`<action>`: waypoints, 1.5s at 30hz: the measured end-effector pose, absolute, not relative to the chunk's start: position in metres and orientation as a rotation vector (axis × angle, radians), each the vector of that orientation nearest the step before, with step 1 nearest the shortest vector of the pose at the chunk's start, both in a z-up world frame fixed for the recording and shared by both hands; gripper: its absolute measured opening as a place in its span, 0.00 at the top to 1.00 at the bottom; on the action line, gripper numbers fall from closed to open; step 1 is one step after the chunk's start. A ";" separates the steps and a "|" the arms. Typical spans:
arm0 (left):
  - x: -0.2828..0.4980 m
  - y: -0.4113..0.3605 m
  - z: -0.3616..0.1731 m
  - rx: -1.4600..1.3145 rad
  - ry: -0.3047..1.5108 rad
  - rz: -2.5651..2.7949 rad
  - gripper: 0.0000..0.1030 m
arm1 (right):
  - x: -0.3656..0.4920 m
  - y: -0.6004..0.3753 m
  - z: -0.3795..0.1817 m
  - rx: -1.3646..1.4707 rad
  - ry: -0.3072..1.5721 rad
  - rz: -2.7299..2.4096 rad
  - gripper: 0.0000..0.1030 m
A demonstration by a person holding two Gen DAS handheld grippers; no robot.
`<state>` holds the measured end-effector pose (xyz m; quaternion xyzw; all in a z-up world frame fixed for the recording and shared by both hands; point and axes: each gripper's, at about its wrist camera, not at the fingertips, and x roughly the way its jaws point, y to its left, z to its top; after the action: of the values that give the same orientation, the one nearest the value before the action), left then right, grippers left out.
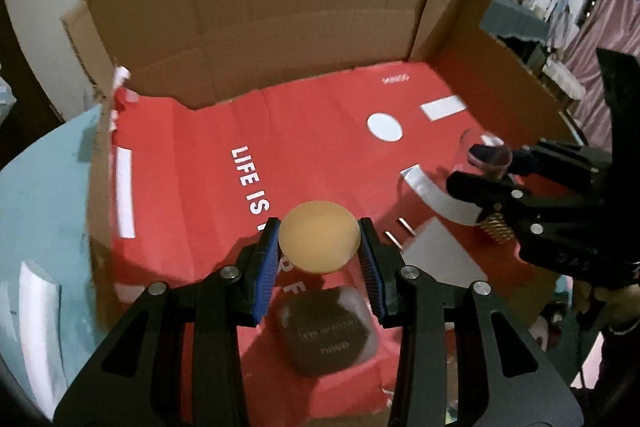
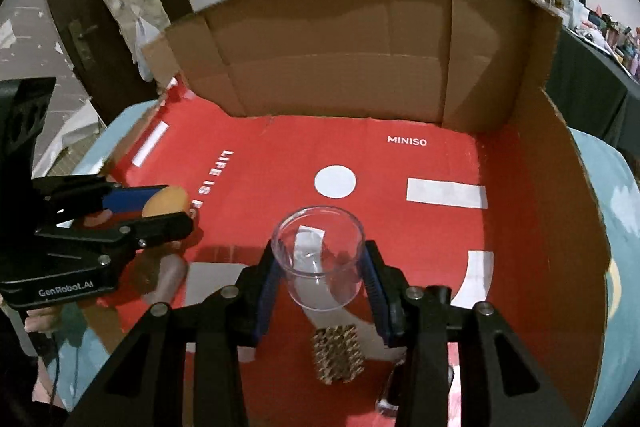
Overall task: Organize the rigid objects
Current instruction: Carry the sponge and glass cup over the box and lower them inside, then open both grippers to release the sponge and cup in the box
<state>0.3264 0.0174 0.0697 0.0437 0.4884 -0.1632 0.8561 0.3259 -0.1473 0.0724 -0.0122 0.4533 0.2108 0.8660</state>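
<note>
Left tongs (image 1: 319, 243): clamped on a tan disc (image 1: 318, 237), pads on its two side edges, held above the red floor of the box (image 1: 256, 39).
Right tongs (image 2: 320, 277): clamped on a clear cup (image 2: 318, 261), mouth tilted toward the far wall, also held above the floor.
Box: open cardboard, red printed floor, far and right walls upright; it rests on a pale blue bench (image 1: 44, 179).
Loose on floor: dark square pad (image 1: 326, 331) at the near edge under the disc; patterned block (image 2: 338, 359) near edge under the cup.
Risk, disc: grip is on a thin rim only; a tilt or jolt could let it slip out and land on the pad.
Risk, cup: smooth, rounded wall; likely to slide or twist between the pads.
Risk, tongs: the two sit close side by side; likely to knock together if they converge.
</note>
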 end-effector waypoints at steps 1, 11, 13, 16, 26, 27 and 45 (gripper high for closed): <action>0.328 0.017 0.067 0.099 1.032 -0.340 0.65 | 0.328 -0.147 0.070 -0.031 0.956 0.439 0.58; 0.337 0.009 0.053 0.145 1.097 -0.320 0.65 | 0.336 -0.141 0.061 -0.069 1.013 0.444 0.58; 0.337 0.008 0.053 0.153 1.096 -0.313 0.65 | 0.336 -0.140 0.060 -0.078 1.025 0.445 0.58; 0.337 0.008 0.052 0.156 1.099 -0.310 0.65 | 0.337 -0.140 0.058 -0.084 1.046 0.446 0.58; 0.336 0.013 0.053 0.136 1.102 -0.305 0.65 | 0.337 -0.140 0.058 -0.084 1.052 0.447 0.58; 0.336 0.014 0.054 0.133 1.102 -0.305 0.65 | 0.337 -0.140 0.058 -0.082 1.052 0.448 0.58; 0.335 0.014 0.054 0.122 1.090 -0.314 0.53 | 0.338 -0.142 0.058 -0.075 1.057 0.455 0.58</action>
<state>0.3349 0.0144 0.0539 0.0577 0.5158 -0.1485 0.8418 0.3378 -0.1417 0.0582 -0.0352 0.4995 0.2150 0.8385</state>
